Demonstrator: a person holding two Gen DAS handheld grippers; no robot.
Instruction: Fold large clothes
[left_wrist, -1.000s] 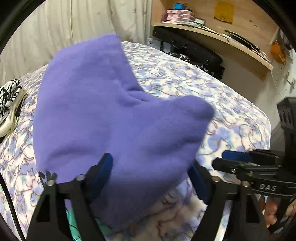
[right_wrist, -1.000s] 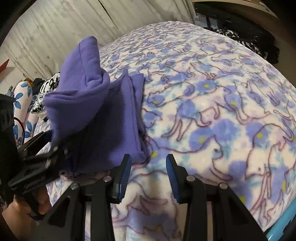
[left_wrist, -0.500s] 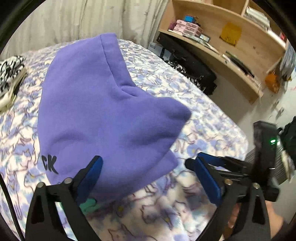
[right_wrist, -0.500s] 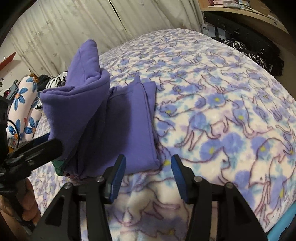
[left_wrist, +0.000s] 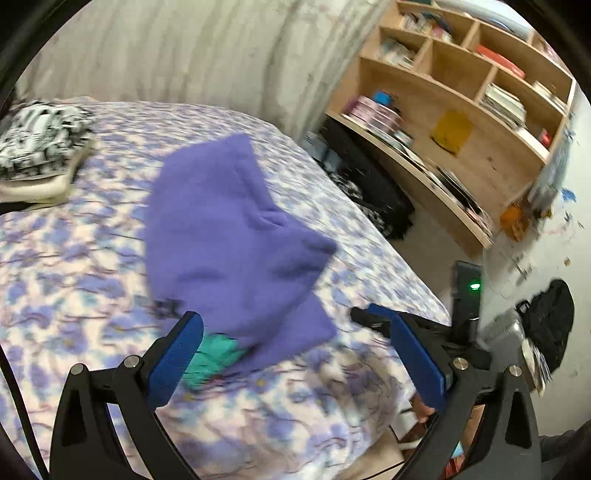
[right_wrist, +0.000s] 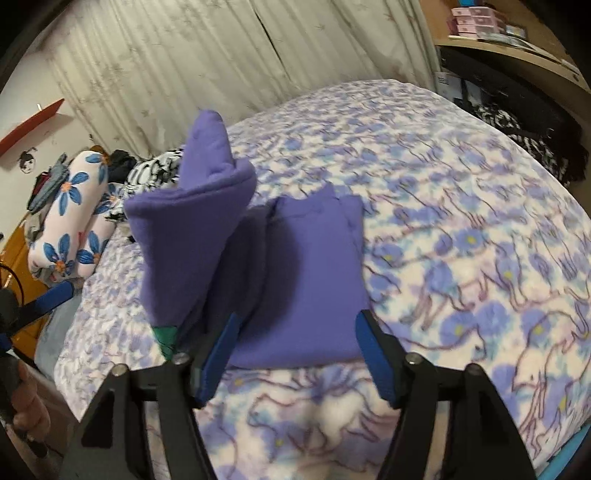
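The purple garment lies folded on the bed, on the blanket printed with blue flowers, near the bed's front edge. One thick flap of it stands up in a peak on the left of the flat folded part, and a bit of green fabric shows at the bottom corner of that flap. In my left view the same garment sits well up the blanket, with the green bit poking out beneath its near edge.

My left gripper has its jaws spread as wide as they go, with nothing between the blue pads; the garment lies beyond them, untouched. My right gripper is opening its jaws at this moment. The pads stand either side of the garment's near edge but press on nothing, so I hold no cloth with either hand.

A black-and-white patterned cloth rests at the far left of the bed, and a flowered white pillow lies off its left side. Pale curtains hang behind, and wooden shelves stand to the right.
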